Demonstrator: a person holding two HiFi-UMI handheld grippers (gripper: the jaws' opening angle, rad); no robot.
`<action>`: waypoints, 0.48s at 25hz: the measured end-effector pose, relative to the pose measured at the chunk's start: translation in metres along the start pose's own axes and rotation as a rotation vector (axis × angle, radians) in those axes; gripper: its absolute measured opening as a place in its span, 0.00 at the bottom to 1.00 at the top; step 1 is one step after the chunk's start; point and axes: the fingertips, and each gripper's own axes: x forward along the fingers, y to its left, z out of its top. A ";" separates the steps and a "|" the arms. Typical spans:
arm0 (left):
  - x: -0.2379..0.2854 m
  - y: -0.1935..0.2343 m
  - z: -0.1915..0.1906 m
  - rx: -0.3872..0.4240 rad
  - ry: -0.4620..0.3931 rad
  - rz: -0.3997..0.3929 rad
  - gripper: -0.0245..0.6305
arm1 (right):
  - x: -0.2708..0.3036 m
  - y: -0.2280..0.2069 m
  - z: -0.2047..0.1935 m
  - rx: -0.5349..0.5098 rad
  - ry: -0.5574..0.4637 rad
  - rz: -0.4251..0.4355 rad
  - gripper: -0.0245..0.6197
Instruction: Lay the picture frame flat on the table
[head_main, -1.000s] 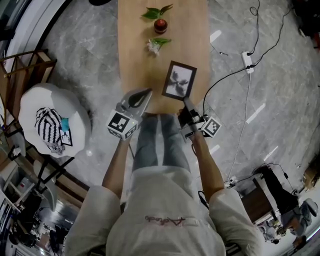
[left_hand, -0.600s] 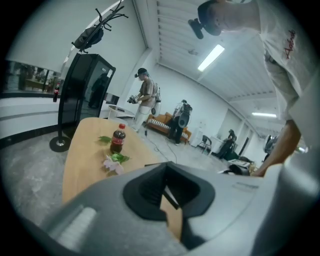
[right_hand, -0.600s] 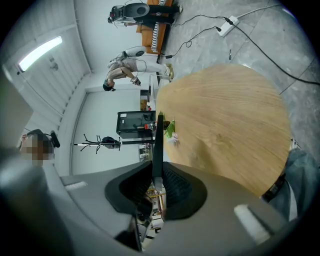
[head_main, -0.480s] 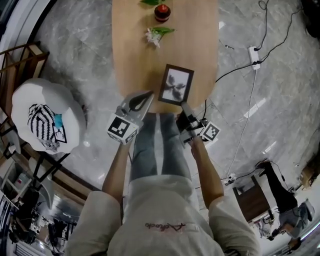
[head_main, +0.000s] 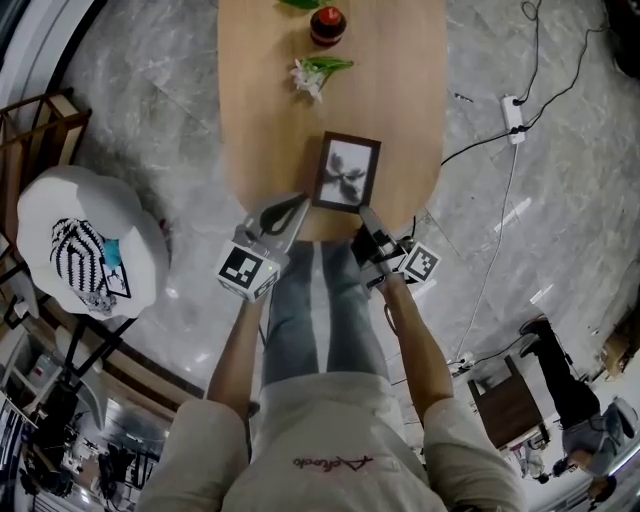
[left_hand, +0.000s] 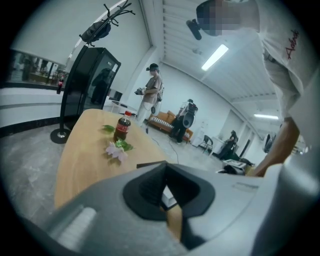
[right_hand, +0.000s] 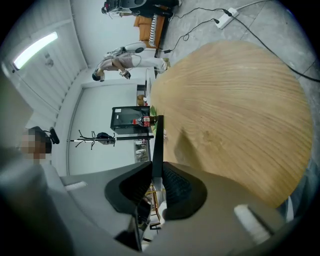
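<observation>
The head camera looked steeply down from above the person onto the pale oval wooden table (head_main: 400, 110). The left gripper camera faced low along its top. The right one, rolled sideways, peered close along the dark rectangular picture frame (right_hand: 158, 145). All three shared the table.

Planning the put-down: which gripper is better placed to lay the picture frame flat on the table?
Right. The right gripper is clamped on the near edge of the picture frame, over the table; the left gripper is shut and empty beside it.

Smooth wooden table (head_main: 400, 110), glossy marble floor (head_main: 150, 90)
</observation>
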 end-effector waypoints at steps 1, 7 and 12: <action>0.000 0.002 -0.001 -0.005 0.002 0.004 0.04 | 0.004 -0.003 0.001 -0.002 0.005 -0.003 0.15; 0.000 0.004 -0.006 -0.011 0.004 0.007 0.04 | 0.027 -0.016 0.007 -0.008 0.038 -0.009 0.15; -0.002 0.008 -0.005 -0.020 0.004 0.019 0.04 | 0.050 -0.021 0.011 -0.025 0.057 -0.010 0.15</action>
